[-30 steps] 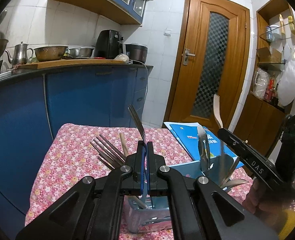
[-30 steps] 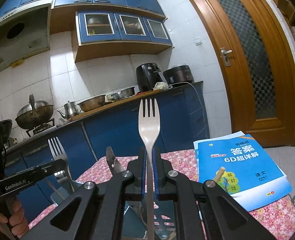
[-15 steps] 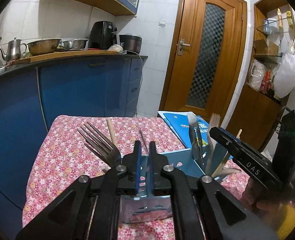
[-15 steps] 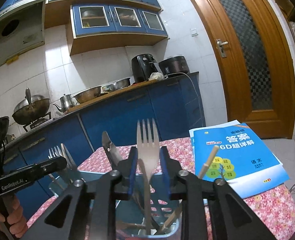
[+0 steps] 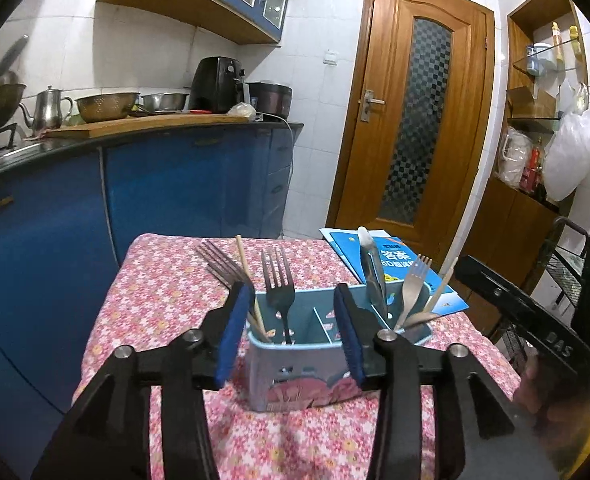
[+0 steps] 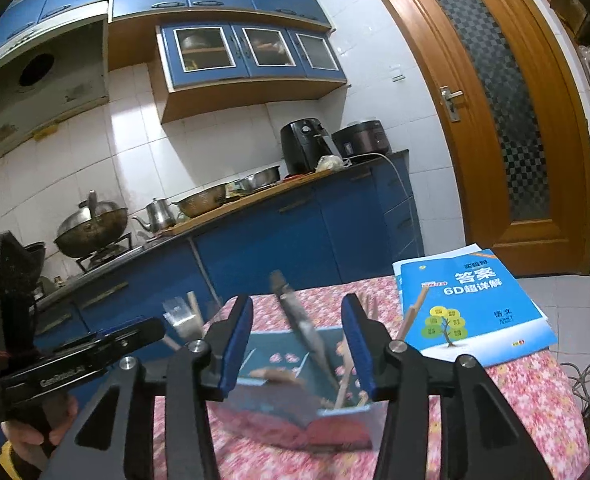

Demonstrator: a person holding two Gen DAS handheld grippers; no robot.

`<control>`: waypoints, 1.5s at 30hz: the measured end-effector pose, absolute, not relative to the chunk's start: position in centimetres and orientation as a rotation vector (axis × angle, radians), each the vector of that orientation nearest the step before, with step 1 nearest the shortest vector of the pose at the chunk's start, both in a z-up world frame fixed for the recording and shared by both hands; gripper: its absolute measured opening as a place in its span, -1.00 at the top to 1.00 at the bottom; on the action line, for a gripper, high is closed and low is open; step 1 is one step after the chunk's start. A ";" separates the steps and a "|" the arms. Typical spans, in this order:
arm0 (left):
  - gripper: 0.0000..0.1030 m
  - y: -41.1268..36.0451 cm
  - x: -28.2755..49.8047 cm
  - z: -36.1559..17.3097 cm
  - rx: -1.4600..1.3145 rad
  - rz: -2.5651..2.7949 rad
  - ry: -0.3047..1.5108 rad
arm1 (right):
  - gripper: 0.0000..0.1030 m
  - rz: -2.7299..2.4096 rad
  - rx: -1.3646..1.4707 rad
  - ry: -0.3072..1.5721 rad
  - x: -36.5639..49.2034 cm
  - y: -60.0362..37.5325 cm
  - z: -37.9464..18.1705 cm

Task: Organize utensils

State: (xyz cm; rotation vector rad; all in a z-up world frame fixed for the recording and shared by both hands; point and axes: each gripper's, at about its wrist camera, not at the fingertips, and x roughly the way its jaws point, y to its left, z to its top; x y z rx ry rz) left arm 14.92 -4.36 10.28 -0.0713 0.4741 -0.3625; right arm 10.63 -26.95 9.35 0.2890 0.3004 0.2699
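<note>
A light-blue utensil caddy (image 5: 307, 376) stands on the floral tablecloth. It holds a steel fork (image 5: 277, 276), dark forks (image 5: 219, 264), a chopstick (image 5: 242, 260), a knife (image 5: 369, 264) and a pale fork (image 5: 413, 280). My left gripper (image 5: 291, 300) sits just before the caddy. Its jaws are opening and grip nothing. My right gripper (image 6: 297, 312) also faces the caddy (image 6: 295, 392), which is blurred here, with the knife (image 6: 299, 320) beyond it. Its jaws are opening too and are empty. Each gripper shows in the other's view: the right (image 5: 515, 304), the left (image 6: 95, 352).
A blue workbook (image 5: 395, 258) (image 6: 467, 304) lies at the table's far right corner. Blue kitchen cabinets (image 5: 175, 200) with pots and appliances run behind the table (image 5: 163, 300). A wooden door (image 5: 415, 120) and shelves (image 5: 535, 128) stand to the right. A hand (image 6: 27, 440) holds the left gripper.
Both grippers went from shut to open, letting go of a slim metal utensil (left) and a pale fork (right). Both have drawn back from the caddy.
</note>
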 end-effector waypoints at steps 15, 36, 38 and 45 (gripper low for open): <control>-0.55 -1.3 7.5 10.9 -0.077 -0.265 0.490 | -0.64 0.293 0.259 0.334 2.1 -24.7 10.4; -0.75 0.5 0.8 6.7 -0.073 -0.165 0.486 | -0.99 0.146 0.102 0.350 -4.8 -23.5 6.4; -0.75 0.5 0.7 5.9 -0.072 -0.157 0.485 | -0.99 0.132 0.073 0.349 -5.2 -23.3 5.6; -0.75 -0.6 0.6 3.7 -0.017 -0.136 0.475 | -0.99 0.095 0.033 0.347 -5.7 -23.3 3.1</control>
